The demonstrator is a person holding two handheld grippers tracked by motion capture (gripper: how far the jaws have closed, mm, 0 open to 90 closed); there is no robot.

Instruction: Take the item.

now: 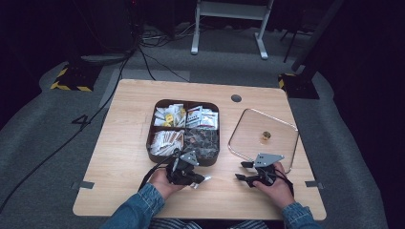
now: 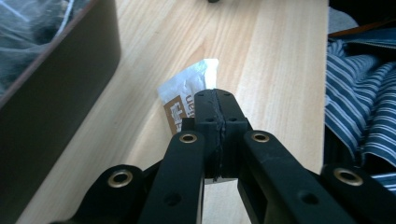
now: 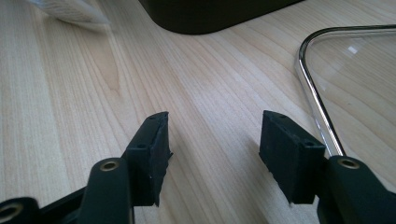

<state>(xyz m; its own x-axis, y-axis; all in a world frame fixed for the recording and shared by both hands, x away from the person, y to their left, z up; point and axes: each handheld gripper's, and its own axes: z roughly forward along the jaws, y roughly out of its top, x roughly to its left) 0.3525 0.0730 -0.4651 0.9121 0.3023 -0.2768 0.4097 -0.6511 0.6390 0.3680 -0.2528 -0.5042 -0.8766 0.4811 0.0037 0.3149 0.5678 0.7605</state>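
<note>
My left gripper (image 1: 199,179) is shut on a small white sachet with a brown label (image 2: 184,88), pinched at its edge just above the wooden table (image 1: 129,143). The sachet's free end (image 1: 205,180) pokes out past the closed jaws (image 2: 215,100), close beside the dark tray's front wall (image 2: 56,93). My right gripper (image 1: 240,171) stands open over bare wood, with nothing between its fingers (image 3: 215,135). It sits just left of the glass lid's metal rim (image 3: 317,93).
The dark brown four-compartment tray (image 1: 152,143) holds several sachets and packets at the table's middle. A square glass lid (image 1: 248,124) with a gold knob (image 1: 265,136) lies to the right. A striped shirt (image 2: 364,93) shows at the table's near edge.
</note>
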